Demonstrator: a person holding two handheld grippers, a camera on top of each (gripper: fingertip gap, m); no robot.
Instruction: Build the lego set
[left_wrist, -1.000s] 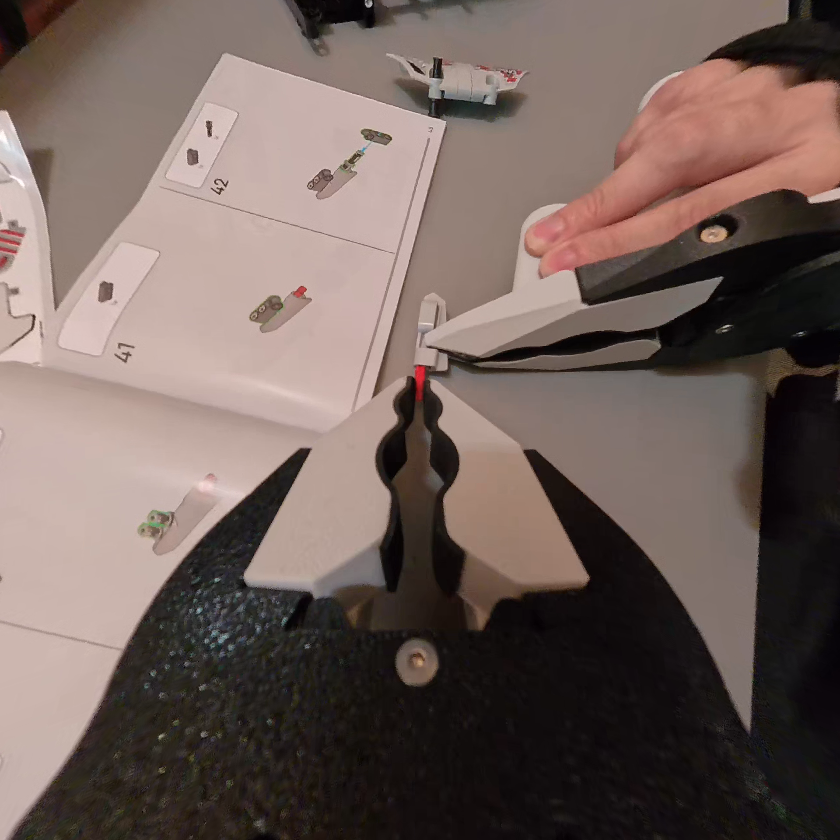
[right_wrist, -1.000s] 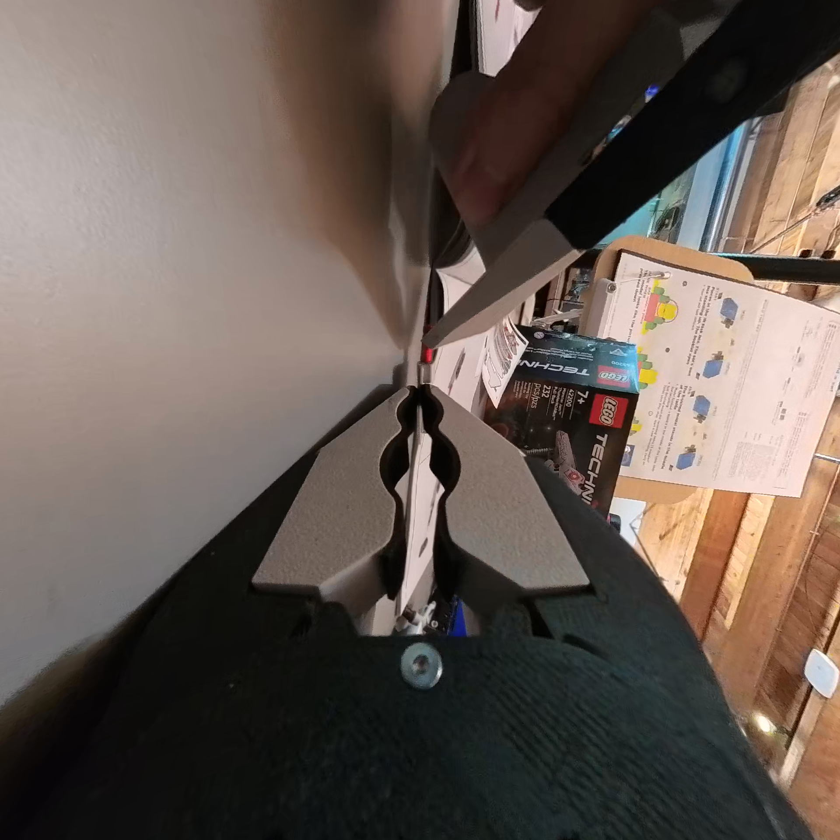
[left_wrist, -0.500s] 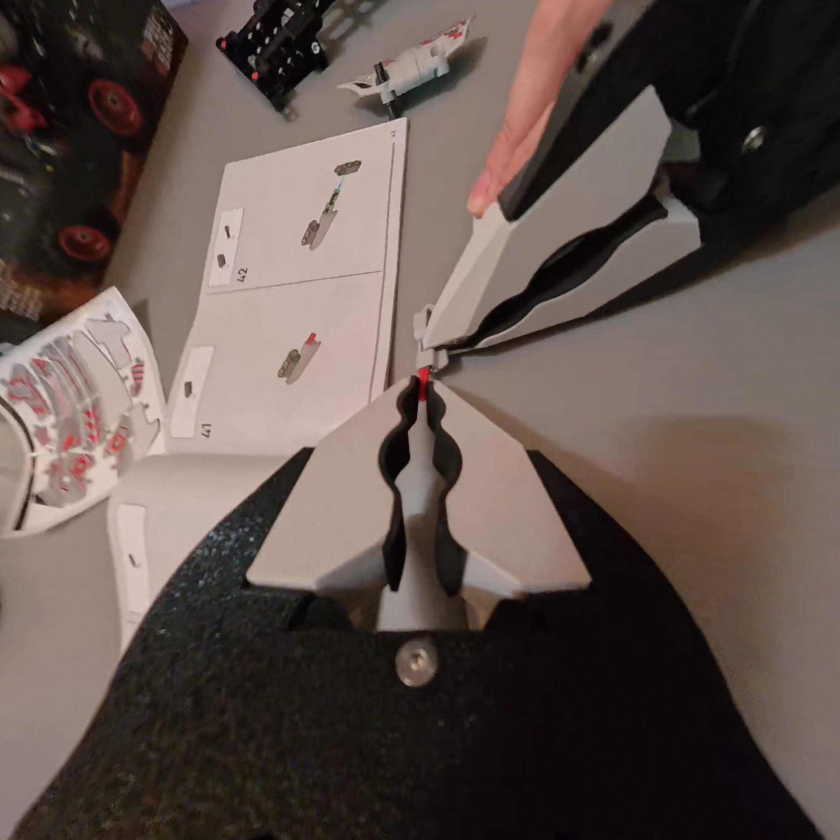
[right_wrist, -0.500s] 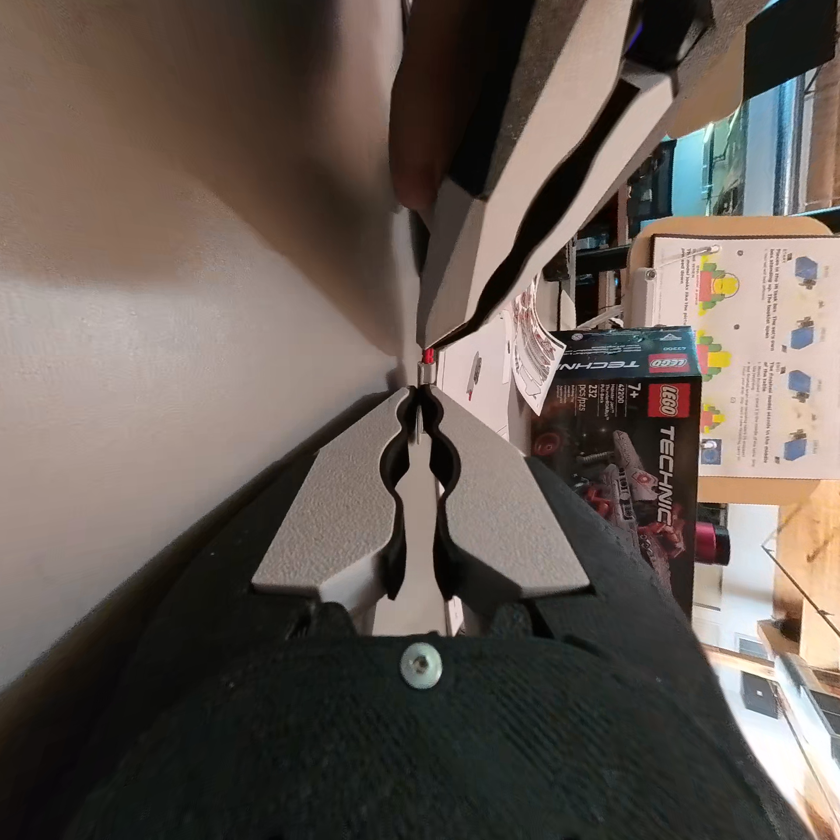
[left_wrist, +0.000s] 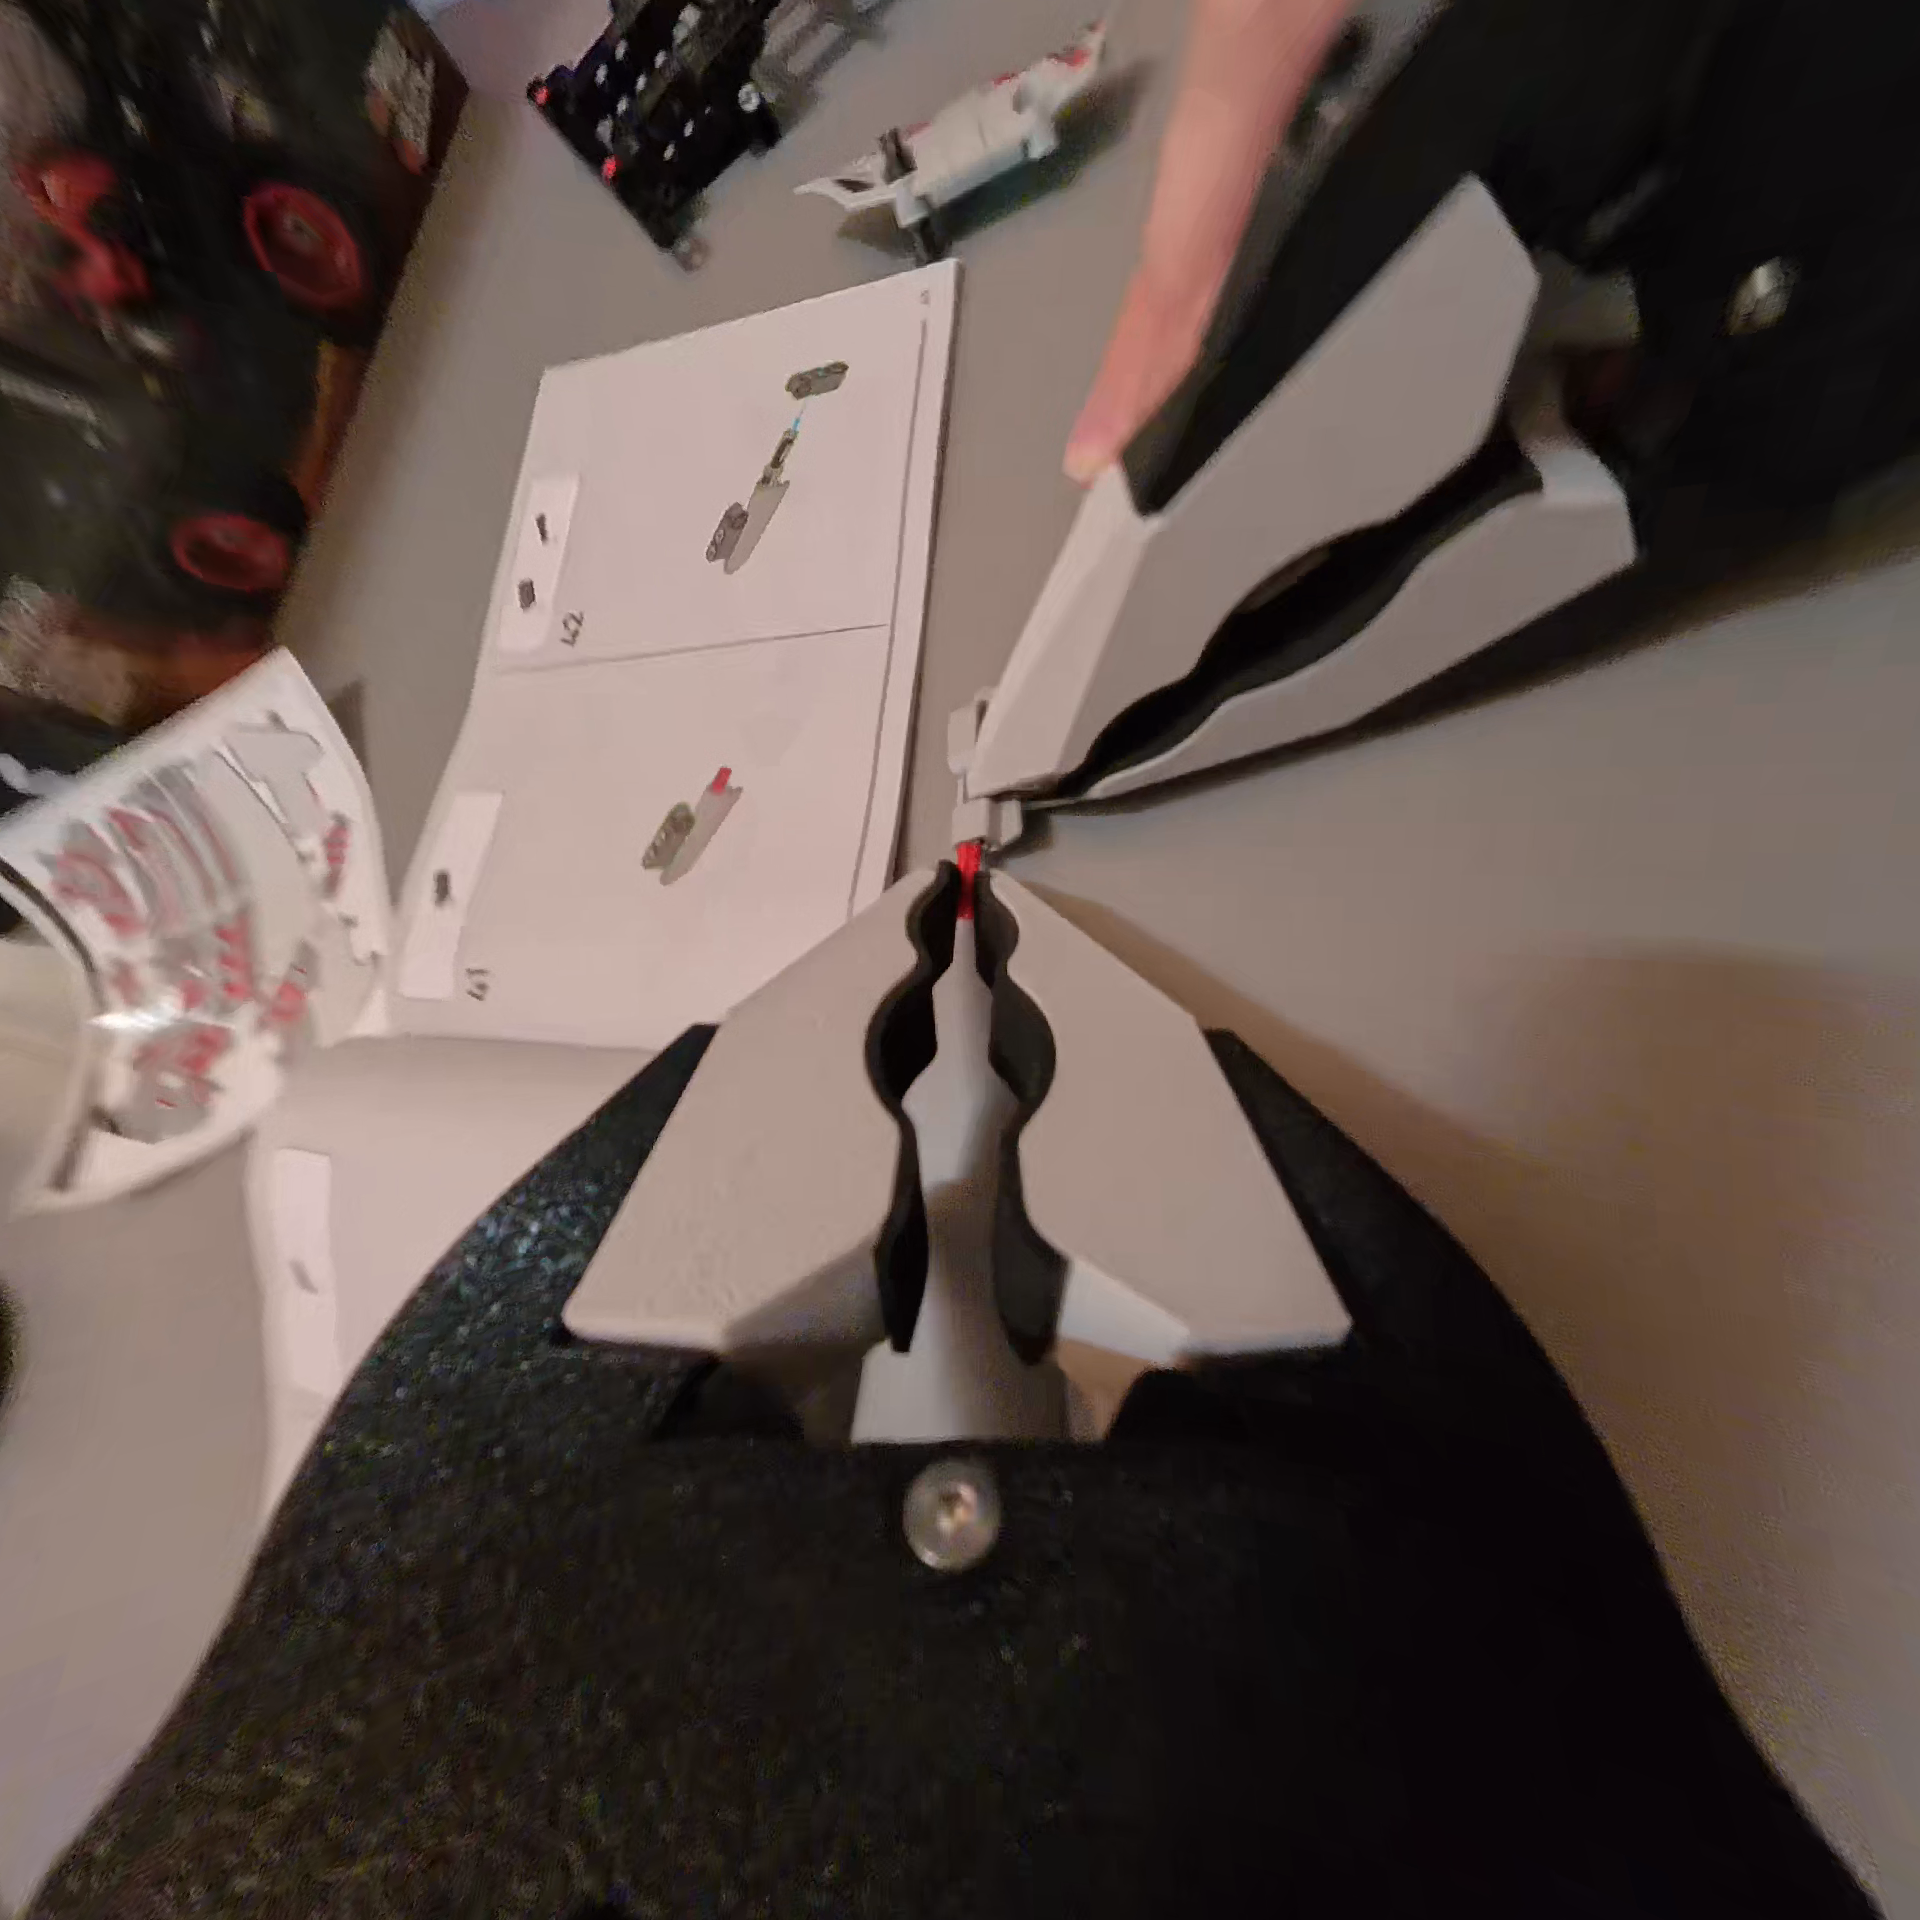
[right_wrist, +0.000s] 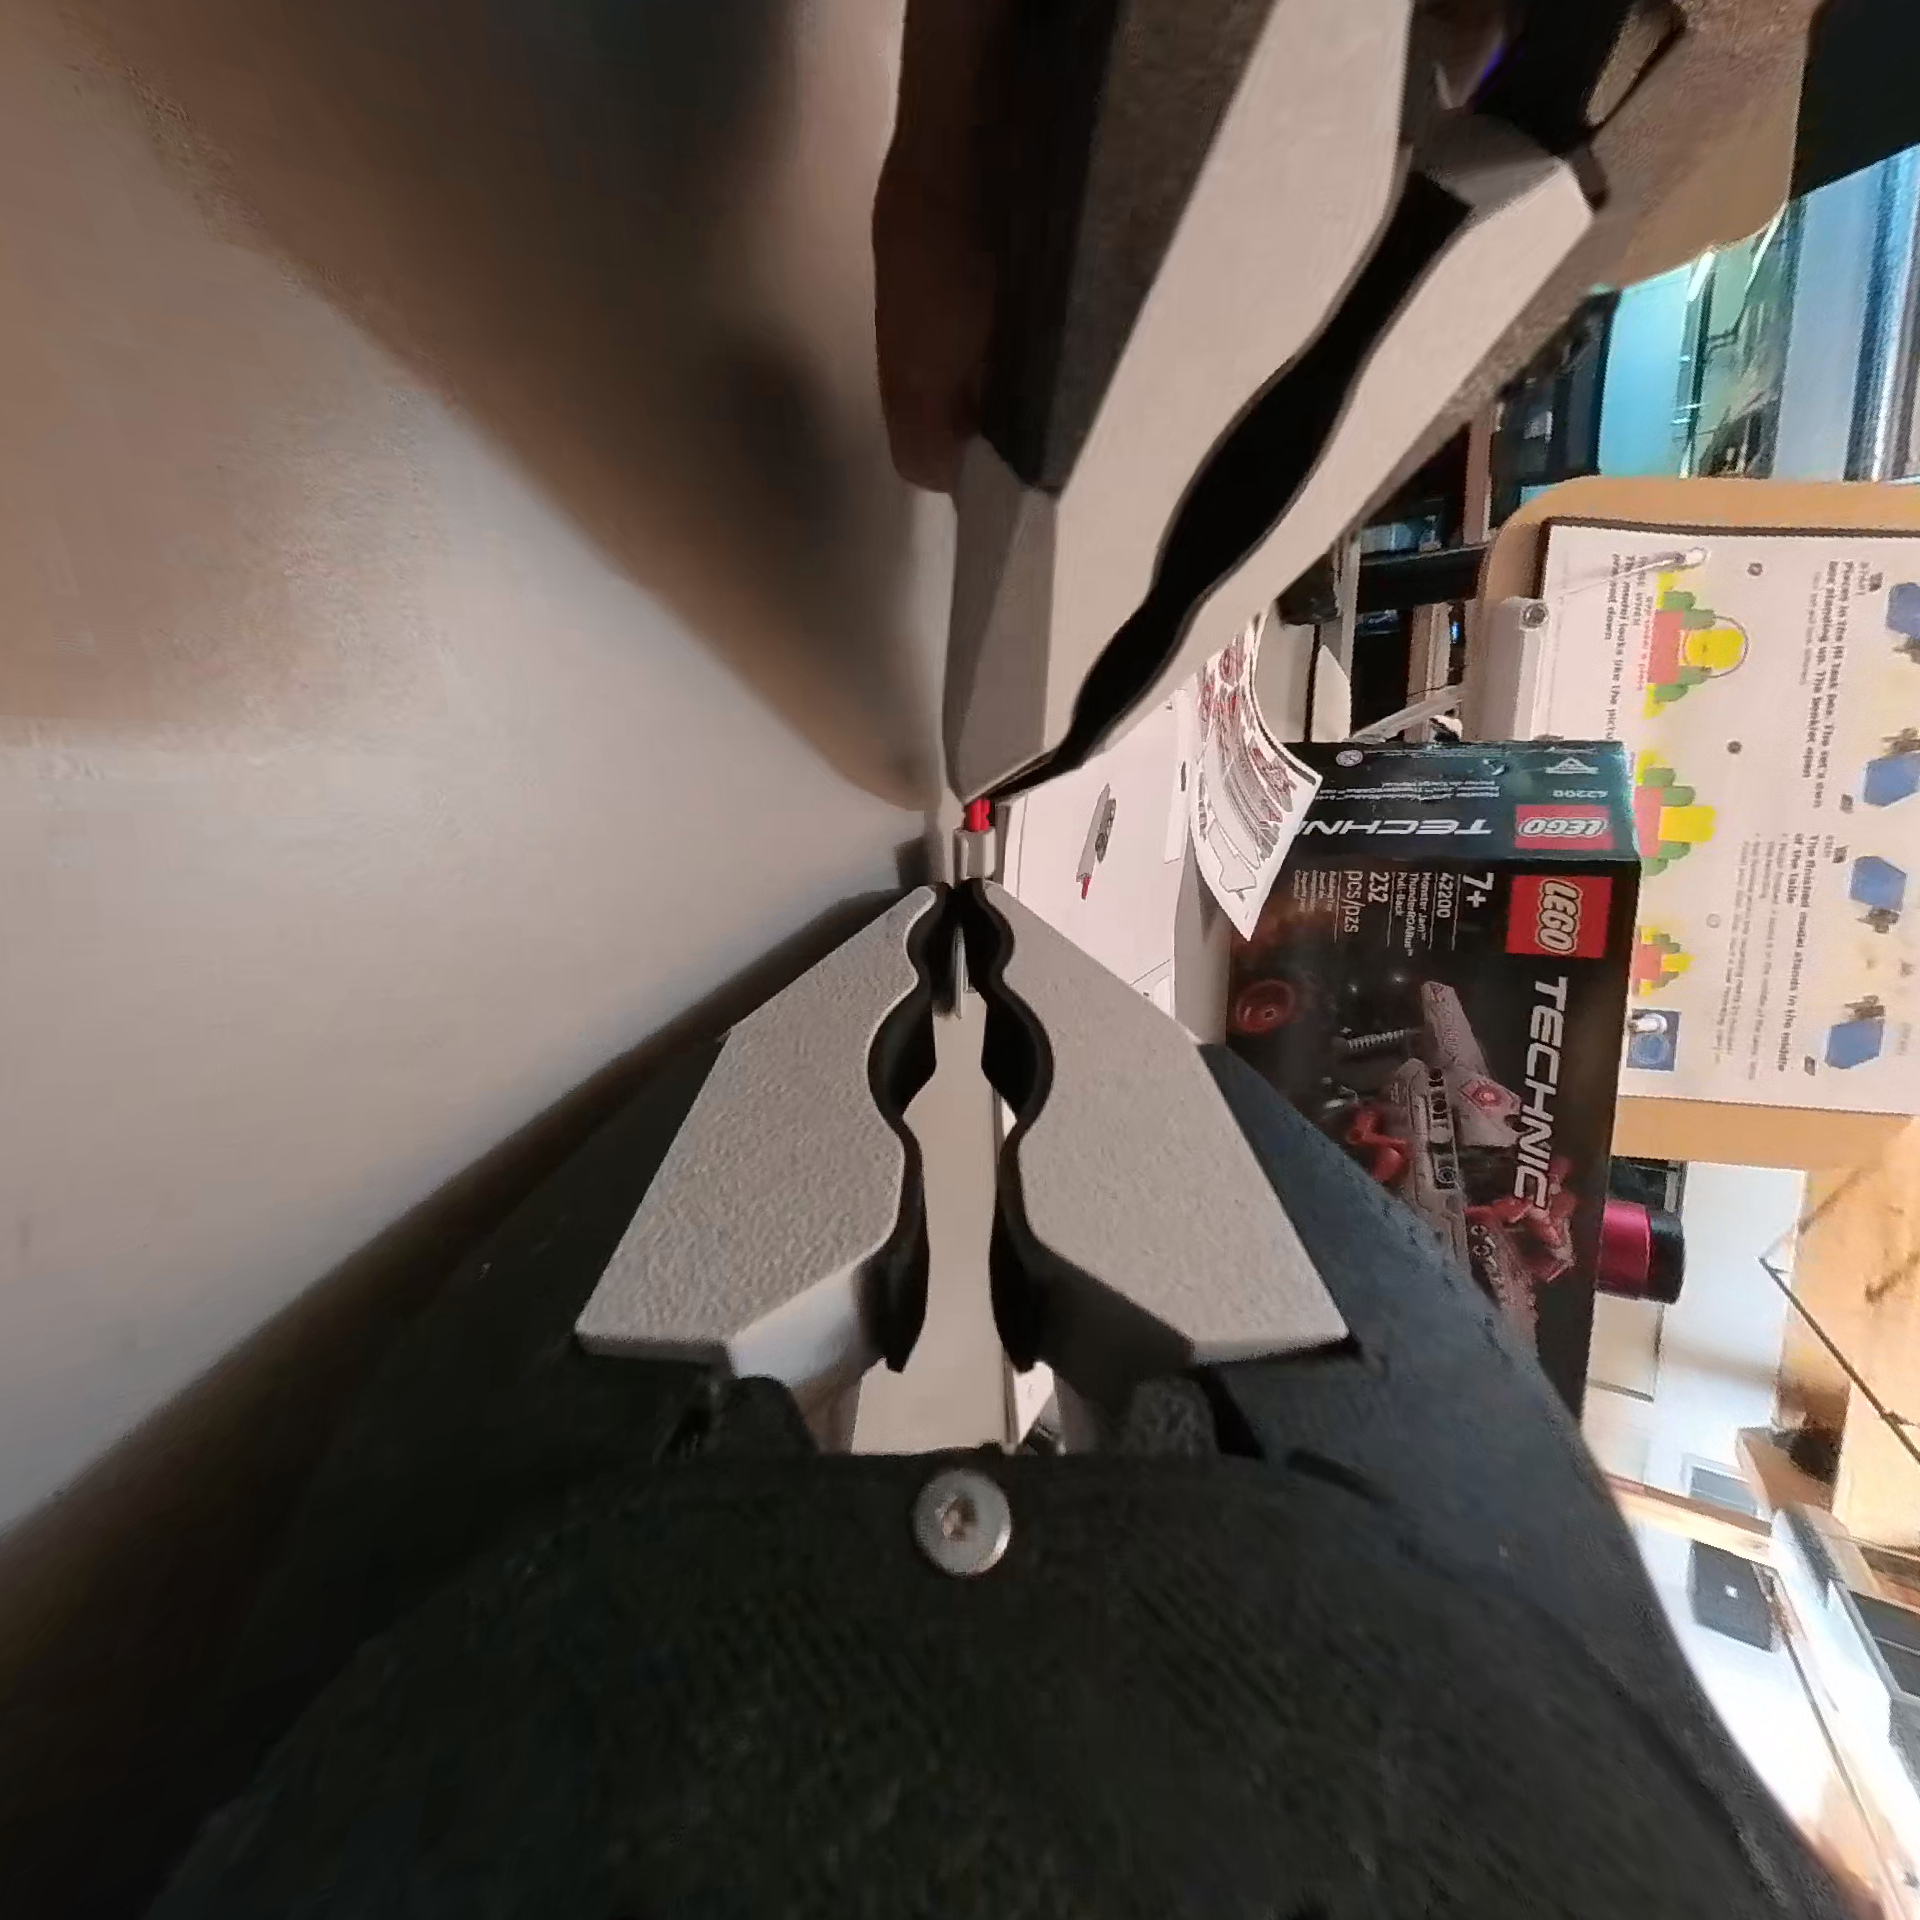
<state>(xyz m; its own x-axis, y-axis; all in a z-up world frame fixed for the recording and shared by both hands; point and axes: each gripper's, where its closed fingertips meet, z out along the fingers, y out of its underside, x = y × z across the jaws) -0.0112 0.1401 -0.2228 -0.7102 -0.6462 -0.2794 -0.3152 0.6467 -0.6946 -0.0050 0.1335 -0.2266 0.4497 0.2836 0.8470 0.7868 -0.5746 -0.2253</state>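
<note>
My left gripper (left_wrist: 966, 883) is shut on a small red pin (left_wrist: 968, 868) at its very tips. The pin's far end meets a small light grey Lego piece (left_wrist: 975, 774). My right gripper (left_wrist: 1006, 800) comes in from the upper right and is shut on that grey piece. In the right wrist view my right gripper (right_wrist: 961, 902) pinches the grey piece (right_wrist: 971, 847), the red pin (right_wrist: 975, 814) sticks out of it, and the left gripper (right_wrist: 987, 784) clamps the pin from above. Both hold the parts just above the grey table (left_wrist: 1455, 1039).
An open instruction booklet (left_wrist: 717, 644) lies left of the grippers, with a curled sticker sheet (left_wrist: 197, 914) and the black Lego box (left_wrist: 156, 312) beyond. A black assembly (left_wrist: 665, 114) and a white-grey sub-assembly (left_wrist: 966, 145) sit at the back. A person's finger (left_wrist: 1174, 312) rests on the right gripper. Left and right tips are no more than a few centimetres apart.
Both grippers have tilted and lifted together, so the views rolled and the box and sticker sheet came into sight. Pin and grey piece stay pinched tip to tip.
</note>
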